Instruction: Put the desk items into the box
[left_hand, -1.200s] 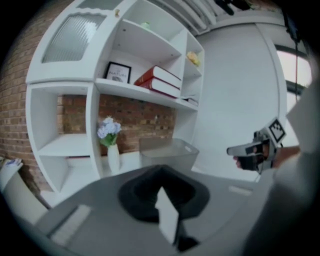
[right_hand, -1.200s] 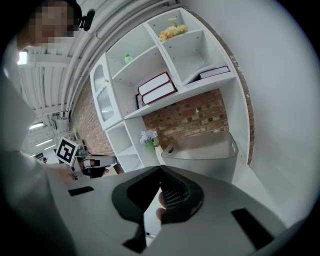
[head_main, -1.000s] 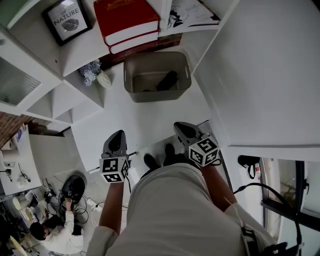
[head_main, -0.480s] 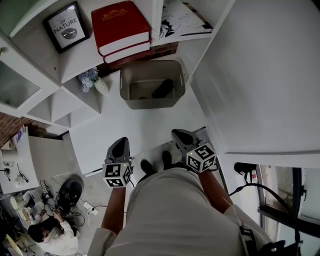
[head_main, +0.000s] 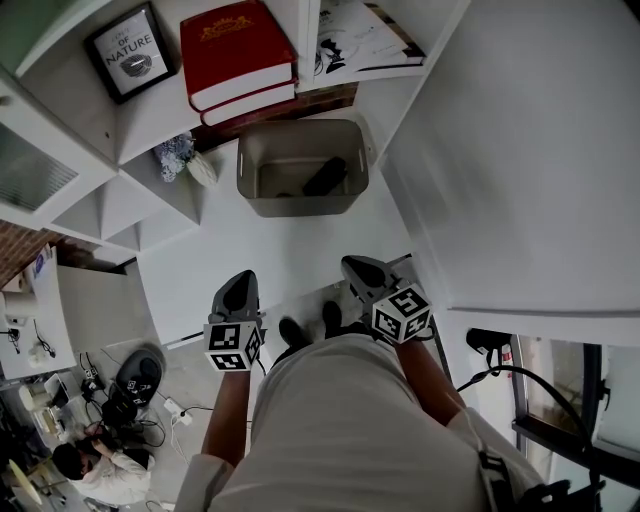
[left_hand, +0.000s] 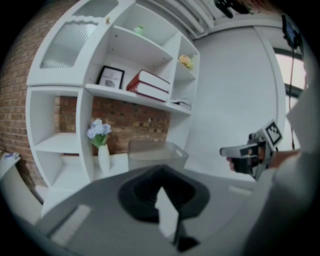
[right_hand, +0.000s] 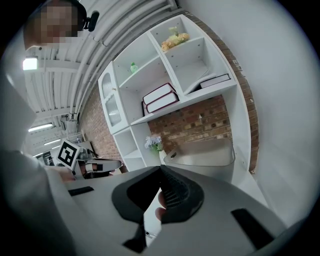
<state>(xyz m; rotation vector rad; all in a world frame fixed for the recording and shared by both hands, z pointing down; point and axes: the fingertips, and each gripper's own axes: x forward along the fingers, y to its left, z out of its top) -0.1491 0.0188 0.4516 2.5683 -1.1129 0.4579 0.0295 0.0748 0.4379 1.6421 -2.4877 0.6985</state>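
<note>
The grey box (head_main: 257, 188) stands at the back of the white desk (head_main: 290, 250), under the shelves, with a dark item (head_main: 326, 177) lying inside it. My left gripper (head_main: 240, 277) and right gripper (head_main: 355, 264) are held close to my body at the desk's front edge, well short of the box. Both are shut with nothing between the jaws. In the left gripper view the shut tips (left_hand: 161, 172) point at the box (left_hand: 155, 152), with the right gripper (left_hand: 250, 152) off to the side. In the right gripper view the tips (right_hand: 161, 169) meet before the box (right_hand: 202, 155).
Above the box, white shelves hold red books (head_main: 237, 50), a framed picture (head_main: 130, 50) and a magazine (head_main: 365, 35). A vase of flowers (head_main: 185, 155) stands left of the box. A white wall runs along the right. Someone sits on the floor at lower left (head_main: 85, 465).
Both grippers have drifted a little along the desk's front edge and stay shut. The box and the dark item in it have not moved.
</note>
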